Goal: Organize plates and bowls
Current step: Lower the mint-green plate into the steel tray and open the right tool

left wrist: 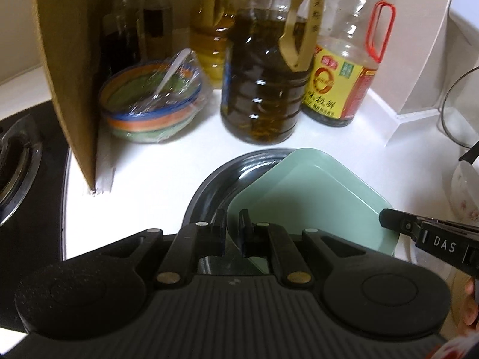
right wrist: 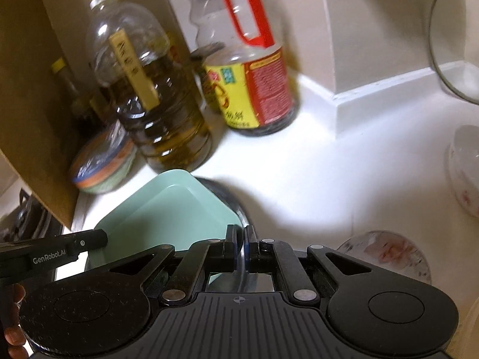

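Note:
A pale green square plate (left wrist: 314, 197) (right wrist: 167, 209) lies inside a dark round plate (left wrist: 215, 176) (right wrist: 230, 197). The stack hangs just over the white counter (left wrist: 143, 179), held from both sides. My left gripper (left wrist: 233, 220) is shut on the dark plate's near rim, at the green plate's corner. My right gripper (right wrist: 241, 234) is shut on the opposite rim of the dark plate. Each gripper also shows in the other's view: the right gripper (left wrist: 386, 218) at the green plate's right edge, the left gripper (right wrist: 101, 237) at its left edge.
Behind the plates stand a large oil bottle (left wrist: 263, 89), a soy sauce bottle (left wrist: 344, 68) and a film-wrapped striped bowl (left wrist: 152, 101) with a spoon. A cardboard sheet (left wrist: 69, 74) screens the stove (left wrist: 18, 164). Floral bowls (right wrist: 467, 167) (right wrist: 386, 254) and a glass lid (left wrist: 458, 110) sit to the right.

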